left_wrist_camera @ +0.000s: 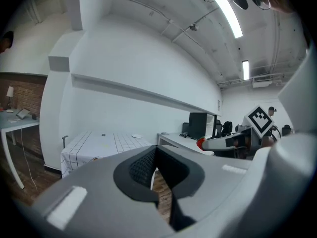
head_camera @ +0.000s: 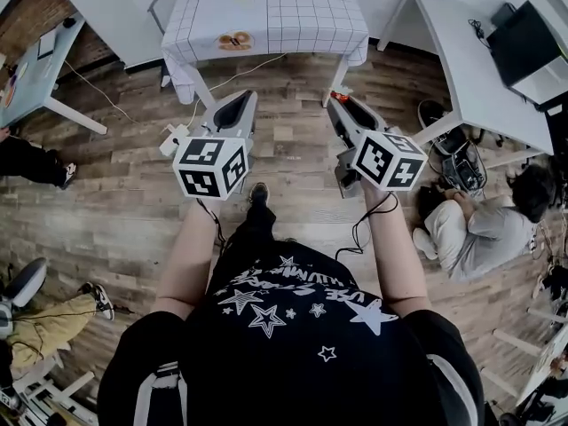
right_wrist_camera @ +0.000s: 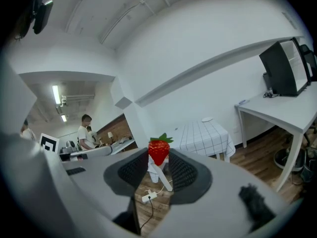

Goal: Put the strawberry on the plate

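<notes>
Right gripper view: we find the strawberry [right_wrist_camera: 159,151] clamped at the tips of the right gripper [right_wrist_camera: 158,156]. The jaws stand fairly wide, with both pads pressed against the fruit's flanks. Its long axis runs upright in this view, green leaf cap on top and pointed end downward. The upper part rises above the jaw tips. The fruit is cone-shaped and evenly bright red, with a small spread of green leaves, and it shows no visible damage.

Left gripper view: the left gripper [left_wrist_camera: 156,150] has its jaws brought together at the tips, and we see nothing between them.

Head view: both grippers are held in the air over the wooden floor [head_camera: 293,158], side by side and apart, pointing forward. Ahead of them stands the checked table [head_camera: 266,7], with its near edge beyond the jaw tips and open floor in between. What we take for the plate [head_camera: 235,40], small, round and tan, lies just inside that near edge, nearer the left gripper's line than the right's. We cannot tell whether anything lies on it. The strawberry is well apart from it, off the table and in the air.

A white desk [head_camera: 470,60] flanks the table on the right, with a gap of floor between them. A seated person [head_camera: 479,229] occupies the floor near that desk, to the right of the right gripper.
</notes>
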The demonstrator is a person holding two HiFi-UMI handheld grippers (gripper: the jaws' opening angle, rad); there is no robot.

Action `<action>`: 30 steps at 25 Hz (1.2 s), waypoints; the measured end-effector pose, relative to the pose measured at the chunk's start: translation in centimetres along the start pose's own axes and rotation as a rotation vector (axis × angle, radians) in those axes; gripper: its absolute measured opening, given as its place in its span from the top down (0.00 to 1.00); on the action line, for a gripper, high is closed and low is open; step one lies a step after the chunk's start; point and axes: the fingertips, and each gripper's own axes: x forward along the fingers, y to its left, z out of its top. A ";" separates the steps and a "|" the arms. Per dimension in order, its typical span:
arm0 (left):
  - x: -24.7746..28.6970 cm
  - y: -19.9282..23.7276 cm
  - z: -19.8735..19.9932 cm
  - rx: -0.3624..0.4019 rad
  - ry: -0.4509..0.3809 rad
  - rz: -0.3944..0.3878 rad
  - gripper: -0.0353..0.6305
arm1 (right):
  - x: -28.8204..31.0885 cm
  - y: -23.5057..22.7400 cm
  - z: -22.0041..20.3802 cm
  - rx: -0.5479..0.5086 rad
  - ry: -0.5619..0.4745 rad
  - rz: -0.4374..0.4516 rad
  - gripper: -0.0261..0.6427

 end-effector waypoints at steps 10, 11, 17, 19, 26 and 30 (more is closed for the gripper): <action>8.1 5.8 1.7 -0.027 -0.005 -0.051 0.94 | 7.9 -3.3 2.9 -0.015 0.011 -0.055 0.76; 8.8 6.4 1.8 -0.031 -0.003 -0.054 0.94 | 8.8 -3.6 3.1 -0.014 0.012 -0.060 0.76; 11.9 10.4 2.3 -0.052 0.009 -0.062 0.94 | 13.8 -4.2 4.2 -0.014 0.031 -0.070 0.76; 12.7 11.7 2.5 -0.061 0.009 -0.064 0.94 | 15.3 -4.2 4.4 -0.015 0.043 -0.075 0.76; 15.4 15.4 3.2 -0.081 -0.004 -0.090 0.94 | 19.2 -4.4 5.7 -0.037 0.053 -0.107 0.76; 17.0 17.0 3.7 -0.082 -0.007 -0.116 0.94 | 21.1 -5.0 6.6 -0.040 0.046 -0.140 0.76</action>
